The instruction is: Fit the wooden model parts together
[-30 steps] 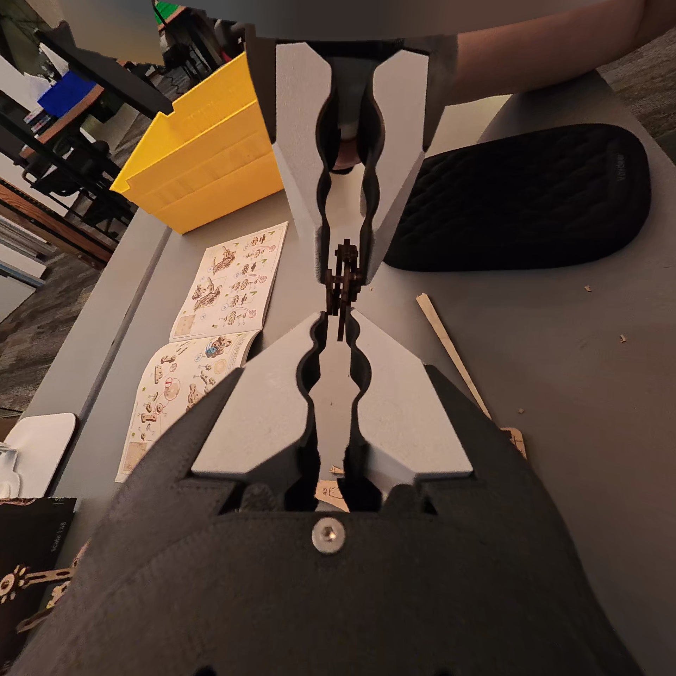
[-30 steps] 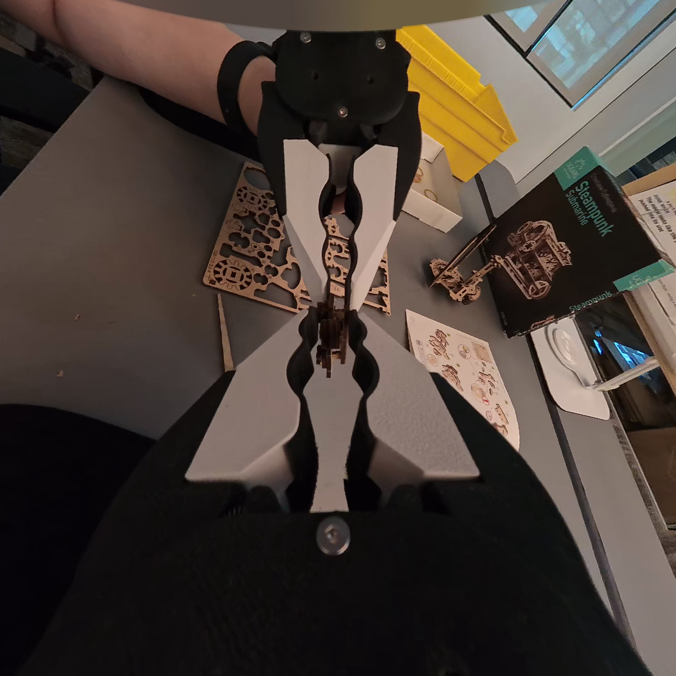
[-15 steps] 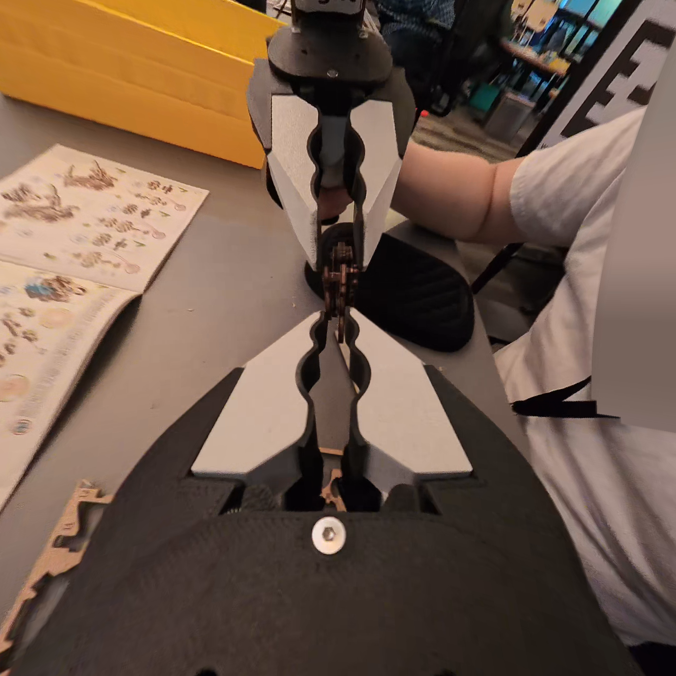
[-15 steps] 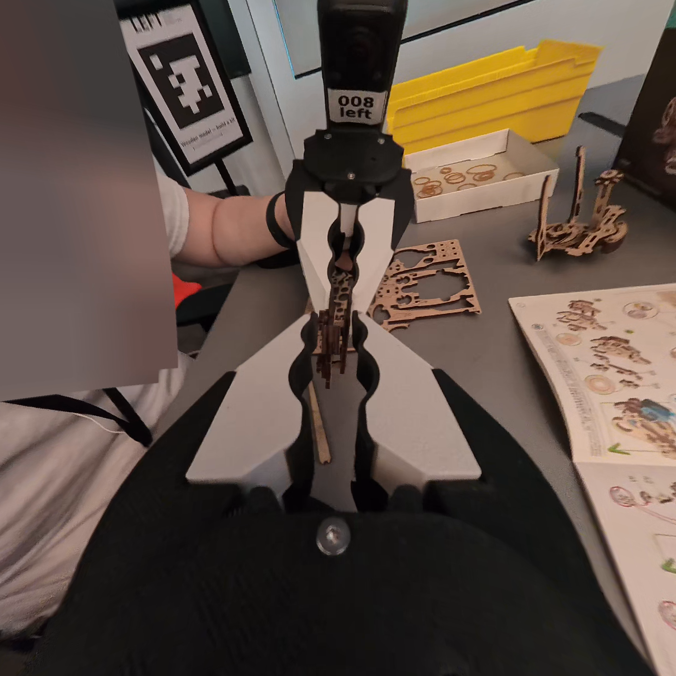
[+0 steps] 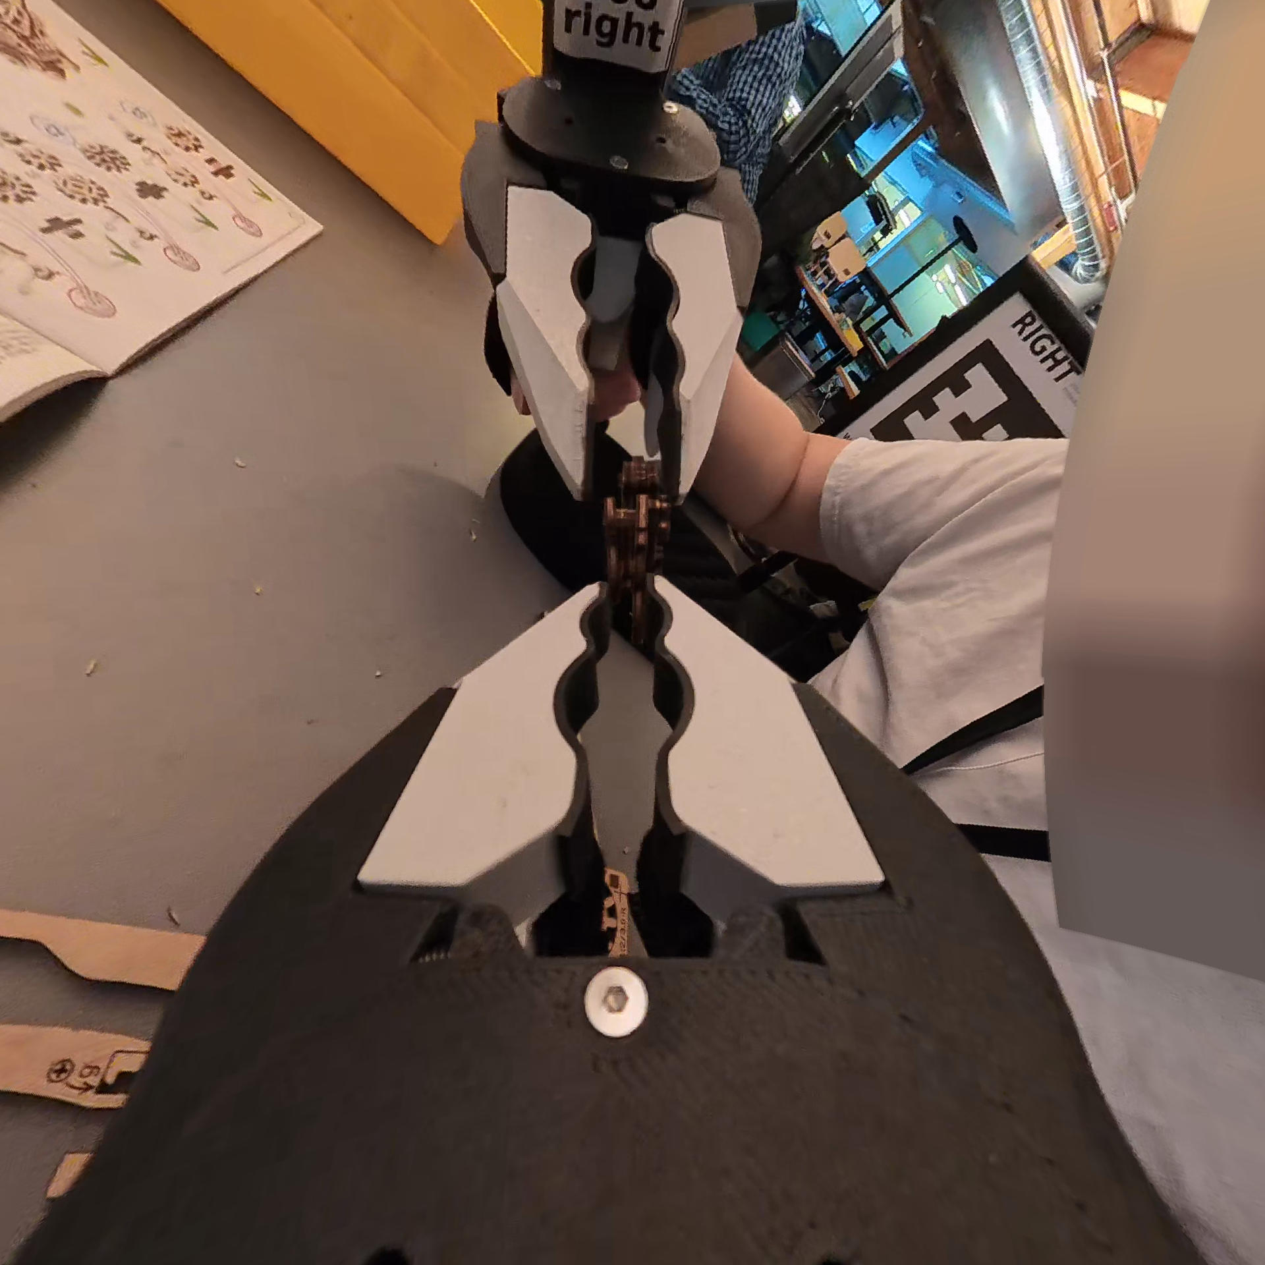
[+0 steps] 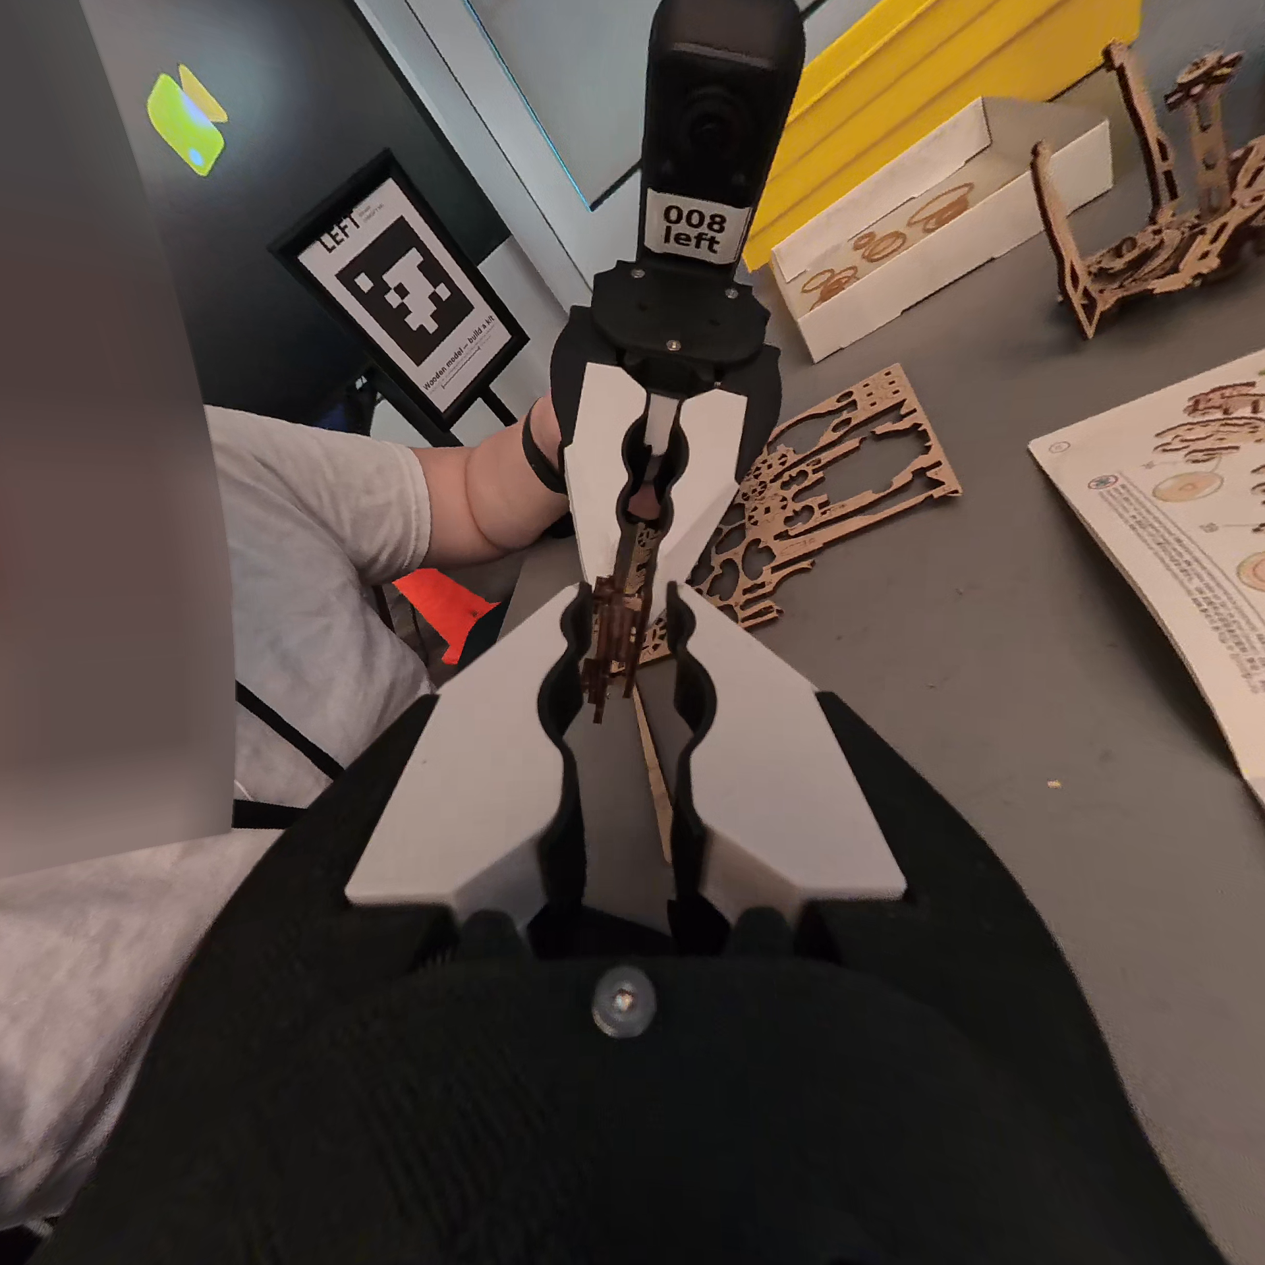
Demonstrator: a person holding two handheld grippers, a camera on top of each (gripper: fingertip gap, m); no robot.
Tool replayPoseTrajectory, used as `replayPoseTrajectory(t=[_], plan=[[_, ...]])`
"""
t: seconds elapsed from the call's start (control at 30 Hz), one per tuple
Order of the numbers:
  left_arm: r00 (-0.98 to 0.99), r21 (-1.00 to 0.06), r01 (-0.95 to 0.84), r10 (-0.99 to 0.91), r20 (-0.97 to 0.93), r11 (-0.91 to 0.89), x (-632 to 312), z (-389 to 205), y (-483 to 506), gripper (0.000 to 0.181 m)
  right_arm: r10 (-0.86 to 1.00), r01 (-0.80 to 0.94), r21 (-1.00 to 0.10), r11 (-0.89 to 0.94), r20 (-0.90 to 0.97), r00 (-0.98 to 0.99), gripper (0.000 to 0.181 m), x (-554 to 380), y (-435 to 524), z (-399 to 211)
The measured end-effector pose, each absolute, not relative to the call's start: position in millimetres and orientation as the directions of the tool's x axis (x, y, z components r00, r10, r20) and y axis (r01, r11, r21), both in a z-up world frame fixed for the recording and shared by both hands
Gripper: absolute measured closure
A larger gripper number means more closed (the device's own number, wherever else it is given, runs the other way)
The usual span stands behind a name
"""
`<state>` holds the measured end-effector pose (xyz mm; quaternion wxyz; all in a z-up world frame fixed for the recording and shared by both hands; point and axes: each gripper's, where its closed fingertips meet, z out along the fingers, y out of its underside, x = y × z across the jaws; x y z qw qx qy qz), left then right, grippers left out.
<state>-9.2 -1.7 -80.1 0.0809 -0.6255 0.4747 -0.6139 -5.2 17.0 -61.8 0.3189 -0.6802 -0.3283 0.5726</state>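
My left gripper (image 5: 630,592) is shut on a thin flat wooden part, seen edge-on in the right wrist view (image 6: 635,547). My right gripper (image 6: 628,595) faces it tip to tip, jaws narrow around a small dark layered wooden assembly (image 6: 611,647). The part and the assembly meet between the two sets of fingertips, above the grey table (image 5: 239,547). In the left wrist view the assembly (image 5: 635,541) bridges my left gripper and the right gripper (image 5: 633,489). In the right wrist view the left gripper (image 6: 636,571) comes in from above.
On the table: yellow bins (image 6: 924,89), a white box of rings (image 6: 910,253), a partly built wooden model (image 6: 1177,226), a punched wooden sheet (image 6: 835,493), an open manual (image 5: 123,205), sheet offcuts (image 5: 89,951), a black pad (image 5: 547,520). The person's white-shirted torso (image 5: 958,547) is close behind. Both grippers' tips are close together, under 4 cm apart.
Both grippers, still tip to tip on the wooden pieces, have swung from looking down at the table to looking across it toward the person. The right jaws look very slightly wider.
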Motion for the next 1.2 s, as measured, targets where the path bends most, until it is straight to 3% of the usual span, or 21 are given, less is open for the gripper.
replayPoseTrajectory(t=[0.4,0.57,0.63,0.73,0.87,0.9,0.93,1.0,1.1,1.2], plan=[[-0.162,-0.649,-0.497,-0.673,0.722,-0.576,-9.9,-85.4,4.1,0.174,0.773,0.094,-0.769,-0.632,-0.617,0.149,0.155,-9.6,18.3,-70.9],[-0.166,-0.681,-0.503,-0.713,0.681,-0.533,-9.0,-88.9,4.2,0.174,0.811,0.134,-0.802,-0.581,-0.559,0.171,0.165,-9.8,17.3,-75.1],[-0.150,-0.749,-0.506,-0.812,0.564,-0.427,-7.8,-94.8,9.2,0.174,0.852,0.176,-0.837,-0.519,-0.490,0.182,0.162,-5.9,18.0,-79.8],[-0.109,-0.855,-0.505,-0.974,0.199,-0.118,-7.5,-101.4,25.6,0.174,0.927,0.228,-0.902,-0.367,-0.335,0.169,0.149,0.6,16.6,-79.8],[-0.125,-0.866,-0.462,-0.981,-0.149,0.191,-4.7,-95.5,27.9,0.173,0.971,0.301,-0.946,-0.122,-0.051,0.231,0.147,-0.1,22.9,-82.0],[-0.127,-0.853,-0.470,-0.974,-0.189,0.227,-4.6,-97.7,28.5,0.173,0.965,0.346,-0.935,-0.081,0.013,0.261,0.150,0.8,27.2,-87.1],[-0.145,-0.839,-0.478,-0.966,-0.216,0.259,-4.9,-101.1,27.6,0.173,0.966,0.385,-0.923,-0.024,0.078,0.246,0.169,0.5,25.1,-90.9],[-0.156,-0.819,-0.490,-0.955,-0.254,0.298,-6.5,-107.1,30.9,0.173,0.943,0.470,-0.874,0.122,0.251,0.221,0.171,1.1,24.9,-100.2],[-0.129,-0.814,-0.527,-0.970,-0.208,0.245,-12.7,-110.3,41.9,0.149,0.814,0.679,-0.645,0.351,0.569,0.118,0.171,9.6,31.9,-123.8],[-0.127,-0.835,-0.519,-0.983,-0.134,0.181,-18.7,-106.3,45.1,0.156,0.771,0.748,-0.521,0.411,0.636,0.019,0.167,5.2,28.2,-144.3]])
